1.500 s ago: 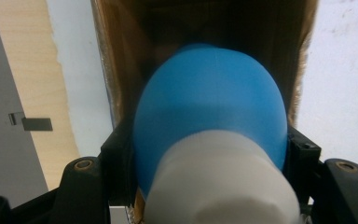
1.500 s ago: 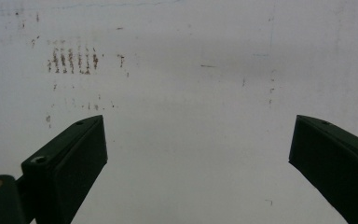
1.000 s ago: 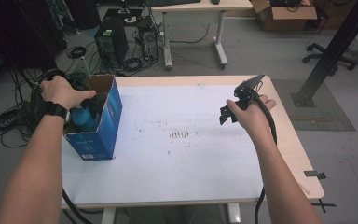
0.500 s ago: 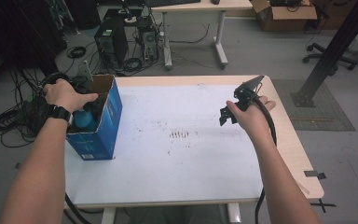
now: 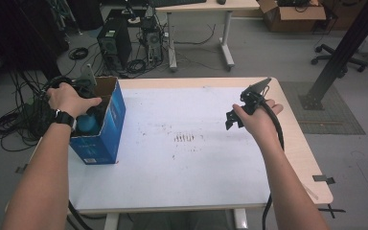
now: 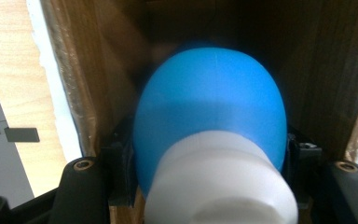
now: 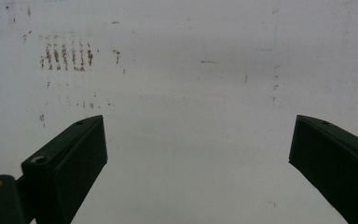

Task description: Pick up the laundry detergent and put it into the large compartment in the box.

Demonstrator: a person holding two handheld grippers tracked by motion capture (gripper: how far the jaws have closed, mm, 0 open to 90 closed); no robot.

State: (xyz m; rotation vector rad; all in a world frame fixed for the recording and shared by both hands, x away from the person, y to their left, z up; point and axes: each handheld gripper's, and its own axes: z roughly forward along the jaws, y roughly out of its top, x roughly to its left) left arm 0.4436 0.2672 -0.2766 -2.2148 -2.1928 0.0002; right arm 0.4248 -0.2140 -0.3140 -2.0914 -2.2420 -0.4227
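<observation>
A blue cardboard box point(image 5: 103, 136) stands open-topped at the table's left edge. My left gripper point(image 6: 209, 154) reaches down inside it, jaws shut on a blue rounded object point(image 6: 209, 98) with a white neck point(image 6: 219, 182). From above, that blue object point(image 5: 88, 124) shows under the left hand point(image 5: 69, 98). My right gripper point(image 5: 233, 120) hovers over the right half of the white table mat point(image 5: 182, 172). In the right gripper view it point(image 7: 198, 154) stands wide open, with nothing but bare mat between its jaws.
A patch of brownish marks point(image 5: 184, 138) stains the middle of the mat, also seen as marks point(image 7: 65, 56) in the right gripper view. Cables point(image 5: 14, 120) lie on the floor left of the table. A second desk point(image 5: 201, 7) stands behind.
</observation>
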